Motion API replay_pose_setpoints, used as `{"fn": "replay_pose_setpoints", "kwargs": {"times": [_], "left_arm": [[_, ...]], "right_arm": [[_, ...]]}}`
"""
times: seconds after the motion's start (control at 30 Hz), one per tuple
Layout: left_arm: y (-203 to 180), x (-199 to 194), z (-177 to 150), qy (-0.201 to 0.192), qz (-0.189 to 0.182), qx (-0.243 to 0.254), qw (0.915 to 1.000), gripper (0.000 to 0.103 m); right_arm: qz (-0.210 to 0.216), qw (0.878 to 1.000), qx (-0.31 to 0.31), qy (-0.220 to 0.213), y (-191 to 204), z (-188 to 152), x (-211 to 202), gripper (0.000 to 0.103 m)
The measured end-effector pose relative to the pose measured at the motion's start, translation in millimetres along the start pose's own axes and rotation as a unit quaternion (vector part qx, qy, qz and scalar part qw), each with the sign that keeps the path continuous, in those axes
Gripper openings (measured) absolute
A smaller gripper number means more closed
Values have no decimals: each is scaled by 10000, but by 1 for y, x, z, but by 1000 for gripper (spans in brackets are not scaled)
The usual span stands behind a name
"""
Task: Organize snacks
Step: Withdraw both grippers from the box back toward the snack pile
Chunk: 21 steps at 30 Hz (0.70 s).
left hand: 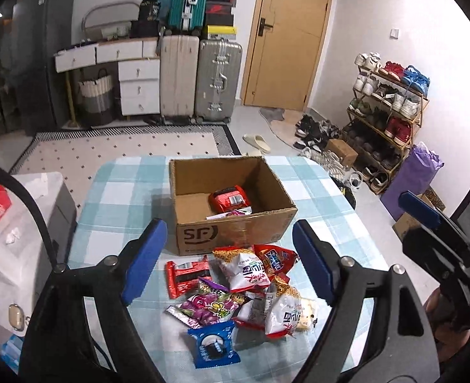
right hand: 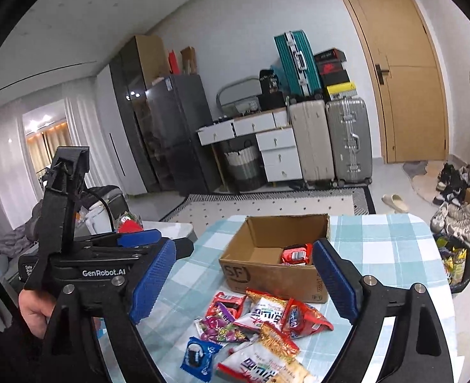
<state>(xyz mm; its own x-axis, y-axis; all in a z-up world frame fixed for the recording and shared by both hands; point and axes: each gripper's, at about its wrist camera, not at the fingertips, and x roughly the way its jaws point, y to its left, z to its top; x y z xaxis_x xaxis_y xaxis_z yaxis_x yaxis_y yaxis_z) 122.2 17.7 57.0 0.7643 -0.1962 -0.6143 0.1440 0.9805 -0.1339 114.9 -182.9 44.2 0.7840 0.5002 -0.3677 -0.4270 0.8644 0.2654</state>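
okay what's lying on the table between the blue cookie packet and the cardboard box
Left wrist view: between the blue cookie packet and the brown cardboard box, a heap of snack packets: purple candy bags, a red wrapper, white-and-red bags.

At your six o'clock the white snack packet [right hand: 263,365] runs off the frame; the box's [left hand: 235,233] near wall hides its floor.

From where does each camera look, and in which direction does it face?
Left wrist: sits on the left tongs, looking forward and down over the snack pile to the cardboard box; its open blue pads show, with the right tongs at the edge.
Right wrist: sits on the right tongs, facing the same way; the left tongs and a hand show.
Shared: box, snacks, checked tablecloth, suitcases, door.
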Motion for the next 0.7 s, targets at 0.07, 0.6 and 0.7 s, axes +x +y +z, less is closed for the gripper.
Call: {"fn": "replay_pose_setpoints", "kwargs": {"times": [0.07, 0.6, 0.7], "left_arm": [[0, -12, -2, -127, 52, 9, 9999, 81], [6, -54, -75, -502, 50, -175, 9986, 84], [11, -46, -87, -549, 121, -260, 9981, 84]], "right_arm": [[-19, 9999, -108, -107, 6, -4, -12, 90], [-66, 9995, -23, -294, 9, -52, -61, 102], [-37, 9997, 24, -237, 4, -62, -56, 102]]}}
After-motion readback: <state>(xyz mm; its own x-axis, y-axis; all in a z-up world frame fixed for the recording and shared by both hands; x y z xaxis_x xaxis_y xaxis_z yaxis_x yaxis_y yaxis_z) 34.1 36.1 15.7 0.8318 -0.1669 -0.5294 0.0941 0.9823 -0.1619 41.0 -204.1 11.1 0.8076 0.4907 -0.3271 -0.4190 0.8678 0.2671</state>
